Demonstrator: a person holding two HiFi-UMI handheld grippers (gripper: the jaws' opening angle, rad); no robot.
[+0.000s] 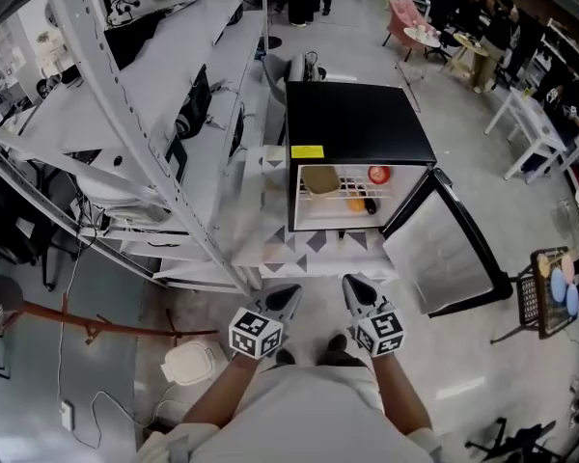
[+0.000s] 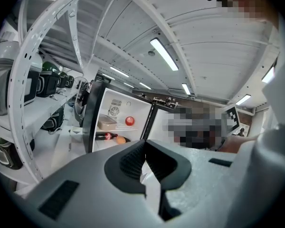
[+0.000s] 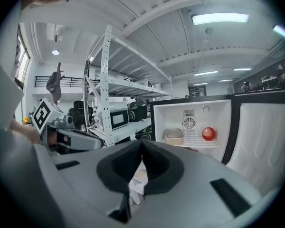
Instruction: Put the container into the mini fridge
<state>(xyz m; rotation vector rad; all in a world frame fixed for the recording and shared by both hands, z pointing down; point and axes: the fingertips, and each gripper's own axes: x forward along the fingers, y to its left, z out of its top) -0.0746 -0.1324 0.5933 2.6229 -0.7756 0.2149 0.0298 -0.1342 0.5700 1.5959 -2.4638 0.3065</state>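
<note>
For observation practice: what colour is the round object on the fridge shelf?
The round object is red; see right gripper view.

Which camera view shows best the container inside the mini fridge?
The right gripper view: it faces the container straight on, on the upper shelf, left of a red round fruit. The head view shows mostly its top from above. The left gripper view shows it smaller, at an angle.
</note>
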